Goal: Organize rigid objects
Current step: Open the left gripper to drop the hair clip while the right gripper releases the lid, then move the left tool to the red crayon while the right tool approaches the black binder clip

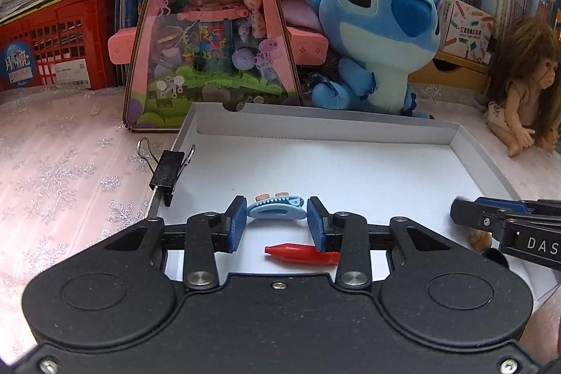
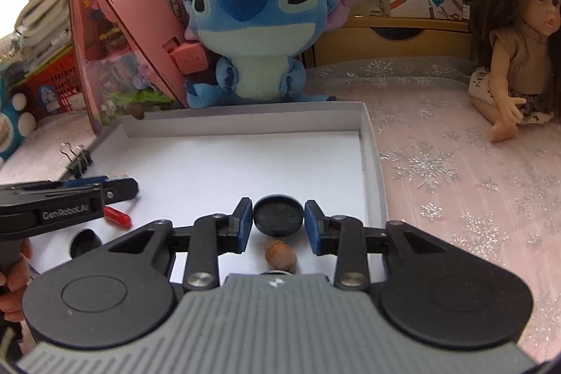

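A white shallow tray (image 1: 350, 125) lies in front of me on the pink cloth. My left gripper (image 1: 277, 204) is shut on a light blue hair clip (image 1: 280, 214) low over the tray's near left part. A red pointed piece (image 1: 301, 253) lies just under its right finger. In the right wrist view my right gripper (image 2: 278, 205) brackets a black round disc (image 2: 278, 216) that rests on the tray (image 2: 368, 163). A thin gap shows at the right pad, so it stands open. A brown acorn (image 2: 280, 256) sits just behind the disc.
A black binder clip (image 1: 168, 172) is clamped on the tray's left rim. A second black disc (image 2: 84, 242) lies near a hand (image 2: 14, 269). A blue plush (image 1: 378, 34), a pink toy box (image 1: 210, 23) and a doll (image 2: 508, 41) ring the tray's far side.
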A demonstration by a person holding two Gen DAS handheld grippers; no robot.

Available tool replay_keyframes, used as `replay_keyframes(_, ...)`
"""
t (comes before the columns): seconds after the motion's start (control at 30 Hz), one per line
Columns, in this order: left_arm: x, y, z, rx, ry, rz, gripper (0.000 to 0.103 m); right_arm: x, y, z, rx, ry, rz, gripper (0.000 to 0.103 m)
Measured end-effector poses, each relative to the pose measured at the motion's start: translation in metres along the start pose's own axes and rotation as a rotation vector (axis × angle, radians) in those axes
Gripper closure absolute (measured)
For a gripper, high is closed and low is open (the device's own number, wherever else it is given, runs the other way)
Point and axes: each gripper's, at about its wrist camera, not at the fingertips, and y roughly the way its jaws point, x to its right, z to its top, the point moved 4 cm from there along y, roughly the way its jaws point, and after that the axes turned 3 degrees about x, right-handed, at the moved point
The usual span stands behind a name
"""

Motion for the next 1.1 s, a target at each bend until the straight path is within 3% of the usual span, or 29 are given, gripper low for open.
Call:
replay_keyframes(0.1, -0.001, -0.006, 0.002, 0.008, -0.018, -0.015, 0.062, 0.001, -0.006, 0.002, 0.022, 0.014, 0.016, 0.046)
replay_keyframes(0.33, 0.002, -0.041, 0.003, 0.047, -0.011, -0.047, 0.043, -0.001, -0.028, 0.005, 0.055, -0.003, 0.030, 0.034)
replay_keyframes(0.53, 0.004, -0.077, -0.008, 0.071, 0.002, -0.076, 0.039, -0.010, -0.055, -0.001, 0.097, -0.076, 0.027, 0.024)
replay_keyframes(0.83, 0.006, -0.129, -0.043, 0.077, 0.033, -0.110, 0.038, -0.027, -0.098, -0.032, 0.110, -0.185, 0.069, 0.021)
replay_keyframes(1.1, 0.006, -0.160, -0.077, 0.091, 0.045, -0.122, 0.037, -0.032, -0.125, -0.063, 0.115, -0.197, 0.102, 0.020)
